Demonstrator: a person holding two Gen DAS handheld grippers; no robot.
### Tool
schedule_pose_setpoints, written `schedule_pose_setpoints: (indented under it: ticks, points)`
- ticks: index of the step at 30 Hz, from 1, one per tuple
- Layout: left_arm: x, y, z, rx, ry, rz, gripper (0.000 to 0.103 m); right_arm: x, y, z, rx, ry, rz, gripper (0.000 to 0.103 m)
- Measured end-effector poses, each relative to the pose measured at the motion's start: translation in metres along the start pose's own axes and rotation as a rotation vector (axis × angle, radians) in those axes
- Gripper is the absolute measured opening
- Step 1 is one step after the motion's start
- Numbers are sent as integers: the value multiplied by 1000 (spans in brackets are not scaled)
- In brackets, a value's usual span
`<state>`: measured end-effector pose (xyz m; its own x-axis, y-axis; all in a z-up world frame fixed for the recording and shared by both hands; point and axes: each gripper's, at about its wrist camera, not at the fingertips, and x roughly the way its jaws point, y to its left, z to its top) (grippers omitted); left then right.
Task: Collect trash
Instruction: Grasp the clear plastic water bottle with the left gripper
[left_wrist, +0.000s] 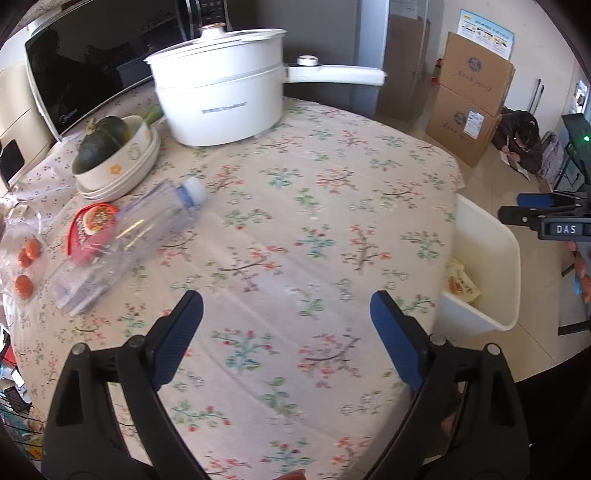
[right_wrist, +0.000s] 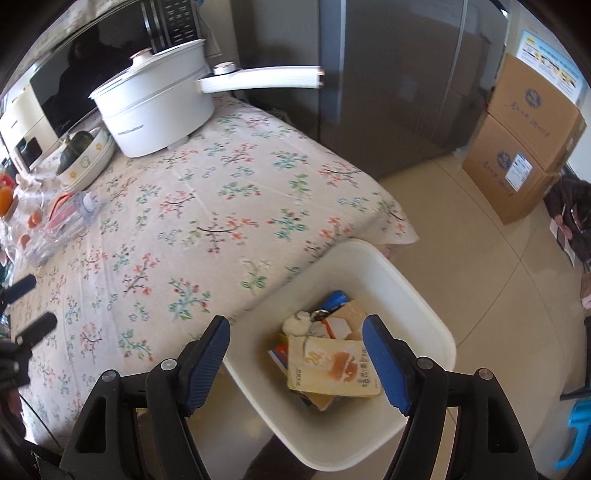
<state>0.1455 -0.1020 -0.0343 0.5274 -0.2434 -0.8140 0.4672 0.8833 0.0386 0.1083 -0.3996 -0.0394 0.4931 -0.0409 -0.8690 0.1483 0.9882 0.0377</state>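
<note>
The left gripper (left_wrist: 286, 314) hung wide open over the tablecloth (left_wrist: 332, 221) with nothing between its fingers, and the right gripper (right_wrist: 295, 336) was equally wide open and empty, poised above the white bin (right_wrist: 417, 295) that stood on the floor against the table's edge. The bin already held a cream snack packet (right_wrist: 332, 369) and other wrappers below the right fingers. The remaining trash looked to be the clear bottle (left_wrist: 125, 243), lying on its side well ahead and to the left of the left fingers, its white cap (left_wrist: 194, 190) pointing away, a red lid (left_wrist: 94, 229) showing beside or behind it. Empty, the bottle was probably very light, thin-walled and slick, likely to roll on the cloth and buckle under a hard squeeze. The best hold seemed across the body near its middle, fingers straddling its width, closing gently; the stiffer neck below the cap offered a firmer alternative.
</note>
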Motion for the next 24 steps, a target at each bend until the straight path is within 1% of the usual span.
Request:
schedule_pose_setpoints:
  ticks: [3,5,8,10,12,16,19,22,24]
  points:
    - [8,38,5,21,14,53,92,3,18,6,-20,0,13,76]
    - [16,63,10,33,28,68,92,4,30,10,-34,2,20,77]
    - [34,100,22,69,75,94,92,8,46,16,-59,7,34,77]
    - [48,117,29,108,113,109,92,12,56,20,-78,12,42,77]
    - [62,131,36,146,150,109,92,15,65,23,-98,21,54,77]
    - [80,150,46,186,202,88,92,23,78,29,-136,34,63,77]
    - [94,156,51,201,256,47,92,27,85,32,-156,43,70,77]
    - [108,155,53,198,304,3,92,32,88,36,-150,55,97,77]
    - [115,151,51,211,322,11,91,33,90,39,-134,63,118,77]
